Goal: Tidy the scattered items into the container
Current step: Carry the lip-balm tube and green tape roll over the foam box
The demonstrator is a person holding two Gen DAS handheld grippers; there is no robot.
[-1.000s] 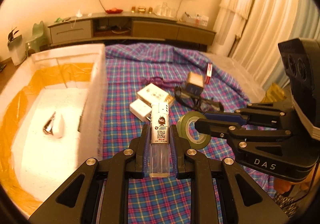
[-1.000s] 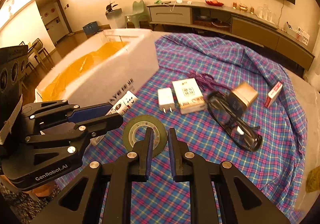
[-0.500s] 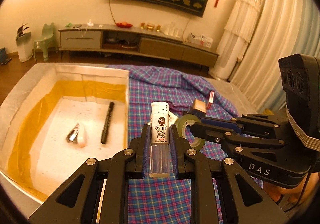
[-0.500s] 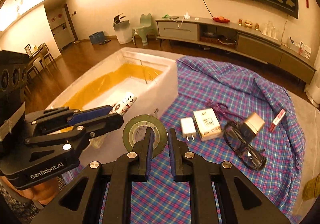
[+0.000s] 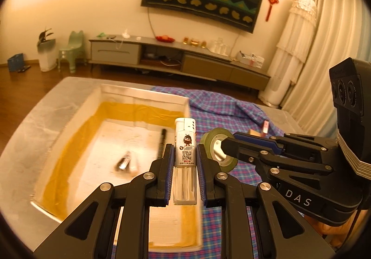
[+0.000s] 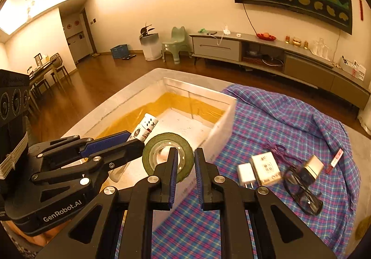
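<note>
My left gripper (image 5: 185,154) is shut on a white lighter (image 5: 185,157) with a clear base, held over the right side of the white foam box (image 5: 143,95) with yellow-taped walls. My right gripper (image 6: 184,159) is shut on a green tape roll (image 6: 162,143), held at the box's near right corner beside the left gripper (image 6: 129,143). The tape roll also shows in the left wrist view (image 5: 216,149). A black pen (image 5: 161,143) and a small metal clip (image 5: 125,162) lie in the box.
On the plaid cloth (image 6: 289,124) lie a white charger (image 6: 245,173), a white carton (image 6: 266,167), black glasses (image 6: 303,191), a tan box (image 6: 314,165) and a red-white stick (image 6: 335,157). A TV cabinet (image 6: 266,50) stands behind.
Both grippers have risen and moved left from the cloth toward the box, each keeping its item. The box interior now lies under the lighter.
</note>
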